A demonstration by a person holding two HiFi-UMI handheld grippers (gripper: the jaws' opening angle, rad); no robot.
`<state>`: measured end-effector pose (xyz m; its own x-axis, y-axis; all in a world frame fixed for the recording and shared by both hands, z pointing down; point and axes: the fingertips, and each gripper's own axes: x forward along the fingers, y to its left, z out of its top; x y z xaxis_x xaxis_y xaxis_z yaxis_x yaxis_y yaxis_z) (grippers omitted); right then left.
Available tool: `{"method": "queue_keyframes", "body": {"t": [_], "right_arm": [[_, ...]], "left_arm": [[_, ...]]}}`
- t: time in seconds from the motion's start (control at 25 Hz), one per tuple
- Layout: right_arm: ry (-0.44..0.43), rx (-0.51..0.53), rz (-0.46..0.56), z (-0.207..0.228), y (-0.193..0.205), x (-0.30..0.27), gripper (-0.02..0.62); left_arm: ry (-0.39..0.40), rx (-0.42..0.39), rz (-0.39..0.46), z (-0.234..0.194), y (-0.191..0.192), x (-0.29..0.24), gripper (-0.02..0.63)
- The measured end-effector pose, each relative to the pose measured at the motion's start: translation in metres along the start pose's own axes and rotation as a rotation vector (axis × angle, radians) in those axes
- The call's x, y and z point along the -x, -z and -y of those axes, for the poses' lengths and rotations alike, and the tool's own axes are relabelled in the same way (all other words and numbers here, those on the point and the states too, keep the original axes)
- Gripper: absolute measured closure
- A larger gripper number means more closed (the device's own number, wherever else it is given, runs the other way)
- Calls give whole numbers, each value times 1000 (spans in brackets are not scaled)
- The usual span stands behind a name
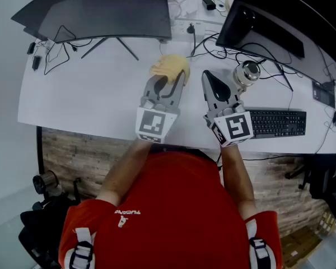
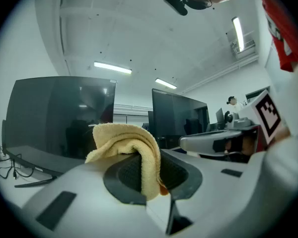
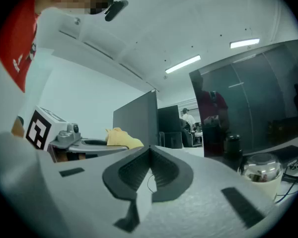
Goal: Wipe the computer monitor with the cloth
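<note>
Facing, at far left, a dark curved monitor [image 1: 101, 10] on a splayed stand at the back of the white worktop [image 1: 73, 100], with cables [image 1: 56, 52] trailing beneath. Seems the nearer target for a wipe, though cannot say which of the 2 screens is meant.

Moving right: clamping the yellow cloth [image 1: 169, 66] in the left claw [image 1: 169, 80], pinched on 1 fold with the rest bunched in a lump past the tips. Probably gripped that way so a soft pad, not plastic, meets the glass. Hovering low over the worktop between the 2 screens, well short of either, so judged as approach and not yet wiping. Draped across the pads in the left gripper view, hiding how deep the fold sits.

Just beside it, holding nothing in the right claw [image 1: 209, 78]: pressed together, tips meeting. Likely kept idle and level with its partner to keep out of the way.

Further right, a shiny round-topped container [image 1: 247, 73] among black leads, too small to identify. Then a black keyboard [image 1: 277, 122] near the front edge. Last, a second monitor [image 1: 280, 15], cut off by the top and right of the head view. No telling dust or smears on either screen from here.
</note>
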<state>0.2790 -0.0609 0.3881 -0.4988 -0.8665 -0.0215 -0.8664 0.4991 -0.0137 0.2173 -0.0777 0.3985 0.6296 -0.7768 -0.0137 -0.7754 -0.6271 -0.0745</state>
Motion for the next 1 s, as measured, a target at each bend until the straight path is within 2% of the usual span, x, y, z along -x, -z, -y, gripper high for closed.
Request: {"method": "queue_keyframes", "body": {"t": [0.32, 1.0], "right_arm": [[16, -34, -2, 4, 6, -12, 592], [65, -44, -84, 33, 31, -37, 592]], "left_arm": [[3, 4, -32, -15, 23, -13, 551], [16, -3, -178, -53, 115, -78, 551]]}}
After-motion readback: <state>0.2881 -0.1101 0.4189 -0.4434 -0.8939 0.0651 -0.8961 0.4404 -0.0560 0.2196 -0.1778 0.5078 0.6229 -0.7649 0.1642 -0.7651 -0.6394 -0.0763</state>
